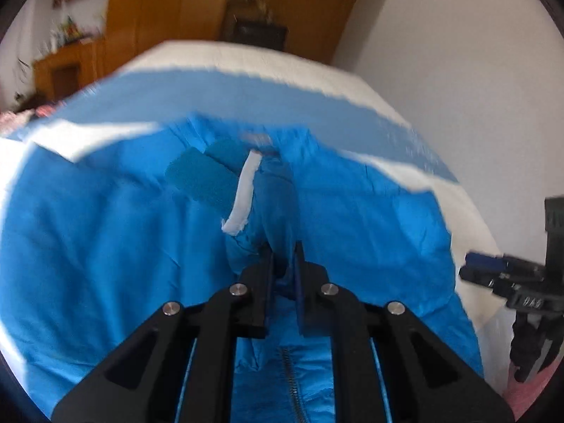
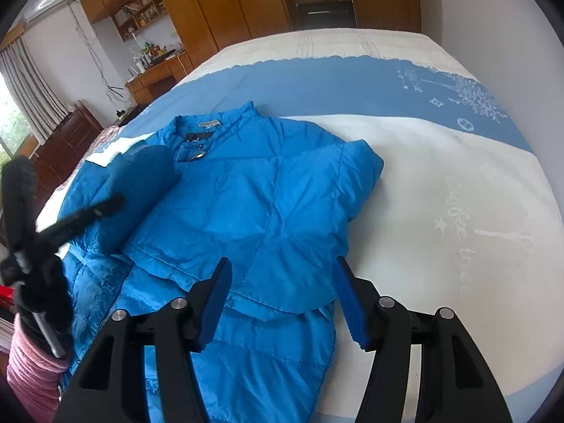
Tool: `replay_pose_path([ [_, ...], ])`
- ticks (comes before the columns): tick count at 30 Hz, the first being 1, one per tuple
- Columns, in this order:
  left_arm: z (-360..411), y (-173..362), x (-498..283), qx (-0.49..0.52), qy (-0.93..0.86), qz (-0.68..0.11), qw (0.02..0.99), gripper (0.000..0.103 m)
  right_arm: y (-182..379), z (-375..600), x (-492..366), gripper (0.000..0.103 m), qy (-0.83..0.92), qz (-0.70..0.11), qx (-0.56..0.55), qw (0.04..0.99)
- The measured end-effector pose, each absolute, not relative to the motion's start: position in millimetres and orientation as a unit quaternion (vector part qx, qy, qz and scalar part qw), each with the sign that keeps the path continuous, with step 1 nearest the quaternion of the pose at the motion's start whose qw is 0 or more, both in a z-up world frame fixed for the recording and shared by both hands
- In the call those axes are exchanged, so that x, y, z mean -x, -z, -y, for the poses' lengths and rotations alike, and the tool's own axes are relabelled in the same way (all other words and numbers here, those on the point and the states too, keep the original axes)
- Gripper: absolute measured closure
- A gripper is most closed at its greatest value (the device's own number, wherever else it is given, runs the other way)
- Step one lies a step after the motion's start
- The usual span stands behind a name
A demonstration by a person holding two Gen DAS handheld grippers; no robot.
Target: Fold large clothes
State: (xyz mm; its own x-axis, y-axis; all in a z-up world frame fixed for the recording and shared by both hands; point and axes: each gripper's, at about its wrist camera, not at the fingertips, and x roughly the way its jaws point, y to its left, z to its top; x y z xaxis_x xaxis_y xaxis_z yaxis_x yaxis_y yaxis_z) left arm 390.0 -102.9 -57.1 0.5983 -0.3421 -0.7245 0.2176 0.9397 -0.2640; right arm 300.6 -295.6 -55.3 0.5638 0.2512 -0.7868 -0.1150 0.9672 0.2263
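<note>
On the white-and-blue bedspread (image 2: 440, 183) lies the bright blue quilted puffer jacket (image 2: 246, 204). Left of its collar, black left gripper (image 1: 283, 257) pinches a jacket fold. At its right hem, black right gripper (image 2: 282, 282) hovers, blue pads (image 2: 347, 299) apart.

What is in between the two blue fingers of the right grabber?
In the right wrist view, the open right gripper has only the puffy bright blue quilted jacket showing in that gap, lying on the white and blue bedspread; nothing is pinched.
</note>
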Motion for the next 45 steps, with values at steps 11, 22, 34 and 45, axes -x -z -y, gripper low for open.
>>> replay_pose_path([
  [11, 62.7, 29.5, -322.4, 0.056, 0.275, -0.377, 0.883, 0.065, 49.9, 290.6, -301.3, 0.044, -0.13, -0.455, -0.096, 0.876],
  [22, -50.5, 81.1, -373.5, 0.108, 0.068, -0.438, 0.89, 0.065, 66.5, 258.3, -358.5, 0.034, -0.167, -0.526, -0.162, 0.818],
  [34, -59.2, 69.1, -368.8, 0.118, 0.056, -0.423, 0.897, 0.065, 63.7, 257.4, -363.9, 0.088, -0.191, -0.5, -0.177, 0.826],
  [45, -69.8, 77.5, -388.2, 0.08, 0.003, -0.446, 0.891, 0.065, 58.7, 311.2, -333.5, 0.088, -0.1, -0.492, -0.158, 0.85],
])
